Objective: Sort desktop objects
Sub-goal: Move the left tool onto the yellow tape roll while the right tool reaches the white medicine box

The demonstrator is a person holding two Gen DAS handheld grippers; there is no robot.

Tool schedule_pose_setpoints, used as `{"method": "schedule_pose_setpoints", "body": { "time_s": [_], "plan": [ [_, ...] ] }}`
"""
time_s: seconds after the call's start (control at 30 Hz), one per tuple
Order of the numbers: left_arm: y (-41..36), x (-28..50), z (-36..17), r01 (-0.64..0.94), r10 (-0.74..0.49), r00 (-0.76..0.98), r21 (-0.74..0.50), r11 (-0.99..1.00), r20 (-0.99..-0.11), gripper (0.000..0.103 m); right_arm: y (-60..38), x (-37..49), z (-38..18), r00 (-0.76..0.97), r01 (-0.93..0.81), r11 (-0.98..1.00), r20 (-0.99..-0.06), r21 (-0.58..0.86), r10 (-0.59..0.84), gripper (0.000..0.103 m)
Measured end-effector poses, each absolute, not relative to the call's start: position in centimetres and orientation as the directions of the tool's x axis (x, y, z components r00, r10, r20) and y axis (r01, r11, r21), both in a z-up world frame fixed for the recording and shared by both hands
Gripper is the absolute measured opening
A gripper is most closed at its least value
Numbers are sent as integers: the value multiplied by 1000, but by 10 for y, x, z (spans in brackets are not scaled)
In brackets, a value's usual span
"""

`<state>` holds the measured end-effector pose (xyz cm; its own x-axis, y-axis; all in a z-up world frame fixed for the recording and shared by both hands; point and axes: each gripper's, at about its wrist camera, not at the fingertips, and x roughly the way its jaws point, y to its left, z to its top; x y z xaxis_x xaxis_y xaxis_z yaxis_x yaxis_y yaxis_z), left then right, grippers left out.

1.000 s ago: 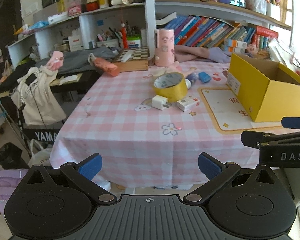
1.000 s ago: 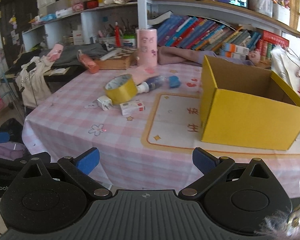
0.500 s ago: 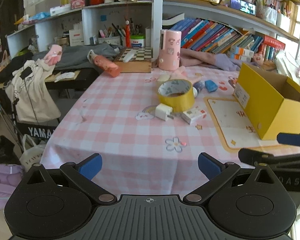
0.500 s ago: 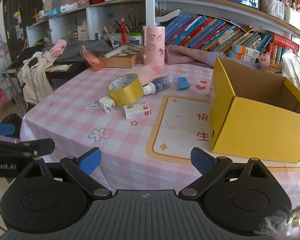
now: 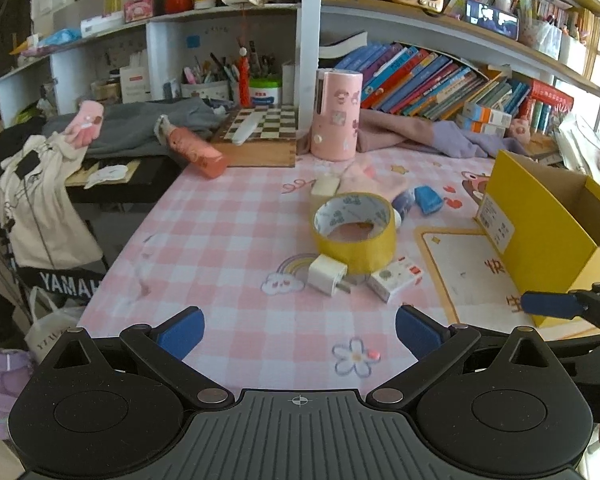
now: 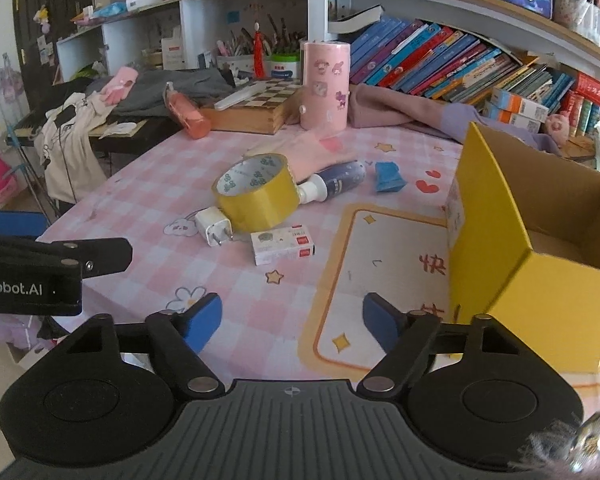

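Observation:
A yellow tape roll [image 5: 354,232] [image 6: 256,192] lies mid-table. Touching its near side are a white charger plug [image 5: 327,274] [image 6: 213,231] and a small white box [image 5: 396,279] [image 6: 282,244]. Behind it lie a dark blue bottle [image 6: 336,184] and a blue packet [image 5: 428,199] [image 6: 386,176]. An open yellow cardboard box [image 5: 548,216] [image 6: 540,240] stands at the right. My left gripper [image 5: 300,330] hangs open over the near table edge, nothing between its fingers. My right gripper [image 6: 292,322] is closing on empty air, short of the small box.
A pink cylinder [image 6: 325,84], a wooden chessboard box [image 6: 252,110], a pink bottle [image 6: 186,112] and purple cloth [image 6: 412,112] line the table's back. Bookshelves rise behind. A keyboard stand draped with clothes [image 5: 40,200] stands left of the pink checked tablecloth [image 5: 228,240].
Both grippers have moved forward over the table, so the tape roll and yellow box look nearer. The right gripper's fingers have drawn closer together. The left fingers keep their spread.

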<state>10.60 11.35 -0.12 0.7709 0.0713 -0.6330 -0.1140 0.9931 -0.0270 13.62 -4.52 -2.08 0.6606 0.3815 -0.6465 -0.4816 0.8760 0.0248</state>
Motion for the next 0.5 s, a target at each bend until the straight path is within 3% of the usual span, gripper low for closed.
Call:
{"method": "schedule_pose_setpoints", "body": {
  "time_s": [0.5],
  "plan": [
    [118, 184, -1, -42, -26, 742, -85, 995, -670, 103, -25, 198, -37, 571, -520, 853, -724, 46, 387, 71]
  ]
}}
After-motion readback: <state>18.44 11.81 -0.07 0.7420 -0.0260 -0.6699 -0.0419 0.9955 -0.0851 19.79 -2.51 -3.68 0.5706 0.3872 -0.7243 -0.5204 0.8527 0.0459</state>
